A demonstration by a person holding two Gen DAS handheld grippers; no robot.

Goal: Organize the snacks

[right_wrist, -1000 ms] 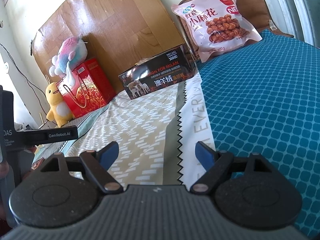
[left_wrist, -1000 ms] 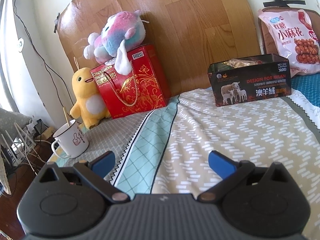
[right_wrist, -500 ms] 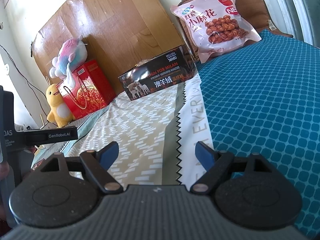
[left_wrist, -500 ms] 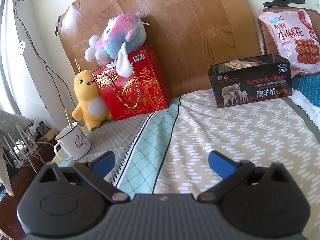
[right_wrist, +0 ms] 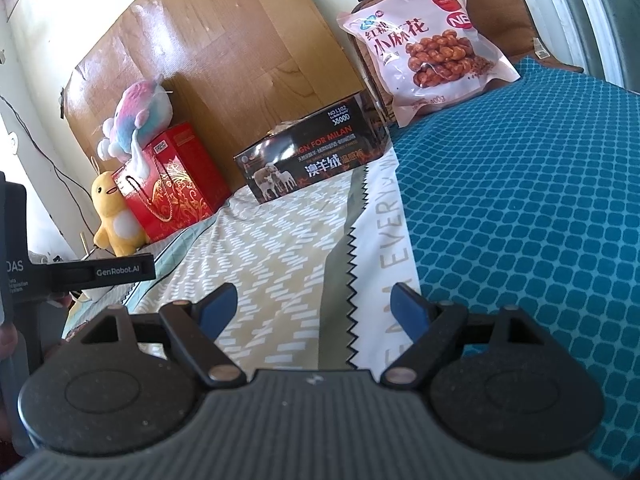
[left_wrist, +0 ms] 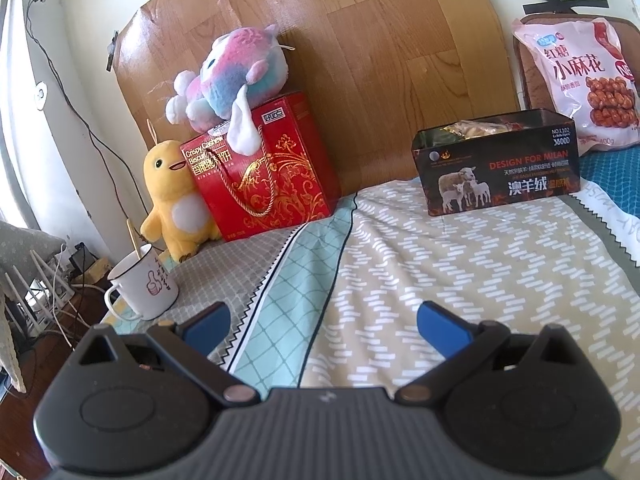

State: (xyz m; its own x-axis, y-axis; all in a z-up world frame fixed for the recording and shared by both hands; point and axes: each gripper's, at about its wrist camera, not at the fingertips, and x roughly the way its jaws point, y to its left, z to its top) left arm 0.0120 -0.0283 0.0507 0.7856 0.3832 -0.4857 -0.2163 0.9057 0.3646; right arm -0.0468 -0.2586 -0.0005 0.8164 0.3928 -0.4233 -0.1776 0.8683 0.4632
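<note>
A black open box (left_wrist: 498, 168) with sheep printed on it stands at the far end of the bed, with wrapped snacks inside; it also shows in the right wrist view (right_wrist: 310, 160). A pink snack bag (left_wrist: 580, 80) leans upright behind it to the right, also in the right wrist view (right_wrist: 428, 48). A red biscuit gift box (left_wrist: 260, 168) stands at the far left. My left gripper (left_wrist: 322, 320) is open and empty over the bedspread. My right gripper (right_wrist: 316, 306) is open and empty, well short of the box.
A pastel plush toy (left_wrist: 232, 76) sits on the red box and a yellow plush (left_wrist: 176, 200) stands beside it. A white mug (left_wrist: 144, 284) stands at the bed's left edge. A wooden board (left_wrist: 360, 40) leans behind. The left gripper's body (right_wrist: 80, 272) shows in the right wrist view.
Both grippers have drifted slightly; the scene shifts a little right in the left wrist view. Both stay open and empty. No object has moved.
</note>
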